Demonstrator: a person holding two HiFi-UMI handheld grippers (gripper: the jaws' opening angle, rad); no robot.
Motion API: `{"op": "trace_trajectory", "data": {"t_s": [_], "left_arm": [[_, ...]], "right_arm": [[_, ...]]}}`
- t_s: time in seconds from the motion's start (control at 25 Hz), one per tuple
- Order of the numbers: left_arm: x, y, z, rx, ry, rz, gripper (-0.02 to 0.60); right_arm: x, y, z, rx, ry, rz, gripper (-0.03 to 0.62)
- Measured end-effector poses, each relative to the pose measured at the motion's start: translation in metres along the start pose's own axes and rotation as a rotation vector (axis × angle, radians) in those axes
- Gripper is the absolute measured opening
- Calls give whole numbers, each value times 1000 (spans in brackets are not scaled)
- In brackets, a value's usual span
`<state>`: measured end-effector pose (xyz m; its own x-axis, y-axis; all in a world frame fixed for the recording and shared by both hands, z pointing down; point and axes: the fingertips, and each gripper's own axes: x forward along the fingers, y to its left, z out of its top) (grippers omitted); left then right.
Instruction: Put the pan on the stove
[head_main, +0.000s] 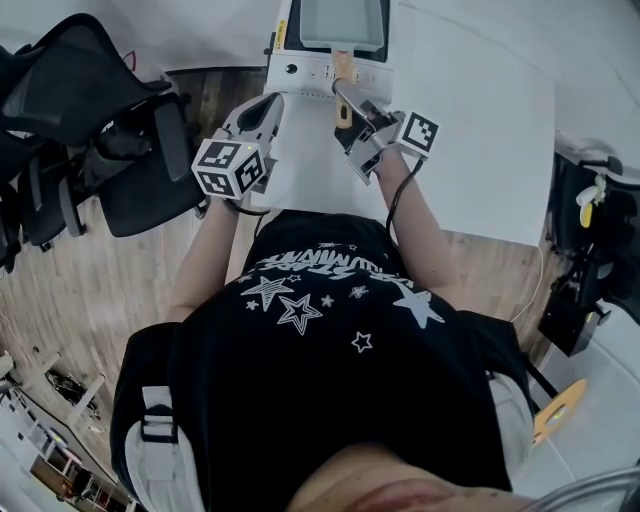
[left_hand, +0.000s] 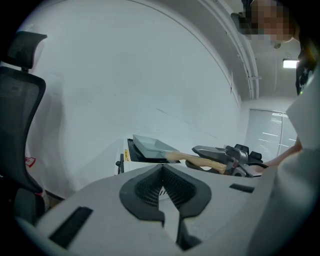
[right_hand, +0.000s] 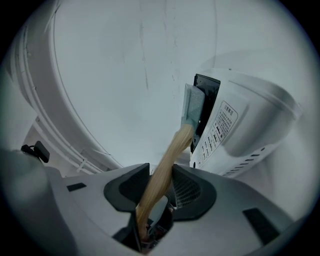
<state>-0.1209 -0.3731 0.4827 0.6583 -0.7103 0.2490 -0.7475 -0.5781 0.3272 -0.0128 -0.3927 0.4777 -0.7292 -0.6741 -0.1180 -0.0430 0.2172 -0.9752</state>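
A grey square pan (head_main: 343, 22) lies on the white stove (head_main: 300, 68) at the table's far edge, and its wooden handle (head_main: 343, 72) points back toward me. My right gripper (head_main: 350, 108) is shut on that handle. In the right gripper view the handle (right_hand: 167, 160) runs up between the jaws to the pan (right_hand: 192, 107), which sits against the stove (right_hand: 240, 130). My left gripper (head_main: 270, 103) hovers just left of the stove, shut and empty. The left gripper view has its pads (left_hand: 150, 187) meeting, with the pan (left_hand: 152, 146) and the right gripper (left_hand: 230, 157) beyond.
The white table (head_main: 480, 130) stretches to the right of the stove. Black office chairs (head_main: 90, 110) stand on the wooden floor at the left. Dark equipment (head_main: 585, 250) stands past the table's right edge.
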Motion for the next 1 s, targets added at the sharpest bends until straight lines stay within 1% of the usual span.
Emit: {"op": "trace_trajectory", "data": {"t_s": [0.16, 0.32, 0.44, 0.6, 0.84, 1.0], "left_arm": [[-1, 12, 0, 4, 4, -9, 6], [-5, 23, 0, 4, 6, -8, 6], [-6, 26, -2, 1, 9, -4, 6], [-7, 29, -5, -6, 11, -4, 6], [-8, 27, -6, -7, 10, -3, 6], [-8, 26, -8, -8, 15, -4, 6]], "right_arm": [[13, -6, -9, 10, -32, -4, 140], [23, -13, -16, -3, -37, -19, 138], [25, -16, -19, -36, -29, -41, 138], [28, -19, -23, -45, -41, -52, 138], [30, -25, -27, -94, -18, -104, 137], [29, -28, -28, -84, -21, -120, 135]]}}
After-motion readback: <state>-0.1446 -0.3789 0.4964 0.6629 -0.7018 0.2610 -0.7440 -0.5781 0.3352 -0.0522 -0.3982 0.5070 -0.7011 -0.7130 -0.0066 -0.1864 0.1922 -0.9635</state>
